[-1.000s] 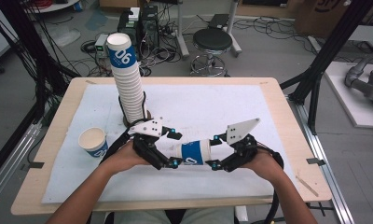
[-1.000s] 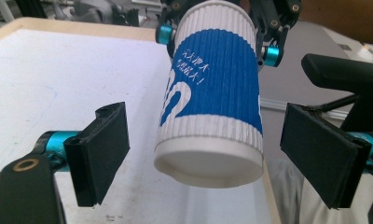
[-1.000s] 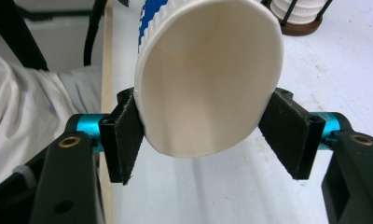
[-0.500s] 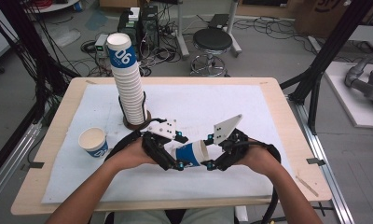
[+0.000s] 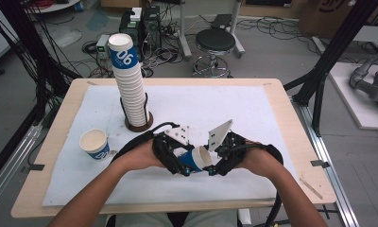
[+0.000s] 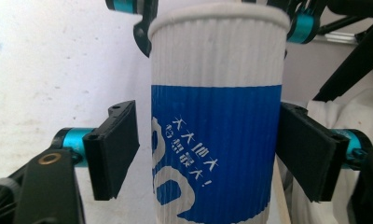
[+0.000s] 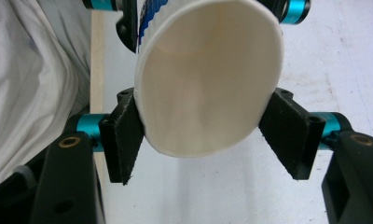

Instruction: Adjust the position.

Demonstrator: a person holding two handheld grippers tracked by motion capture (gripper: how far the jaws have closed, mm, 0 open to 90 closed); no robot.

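Gripping the cup (image 5: 195, 159) by its rim above the table's near edge, right gripper (image 5: 214, 166) stays clamped while left gripper (image 5: 180, 166), jaws just closing, hasn't pinched its base; stacking remains.

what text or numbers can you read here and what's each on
"06": top cup of the stack.
"06", upside down: loose cup on the mat.
Chinese characters ending in "!": blue band of the held cup, too blurred to read surely.
Large white digits below them: cropped.
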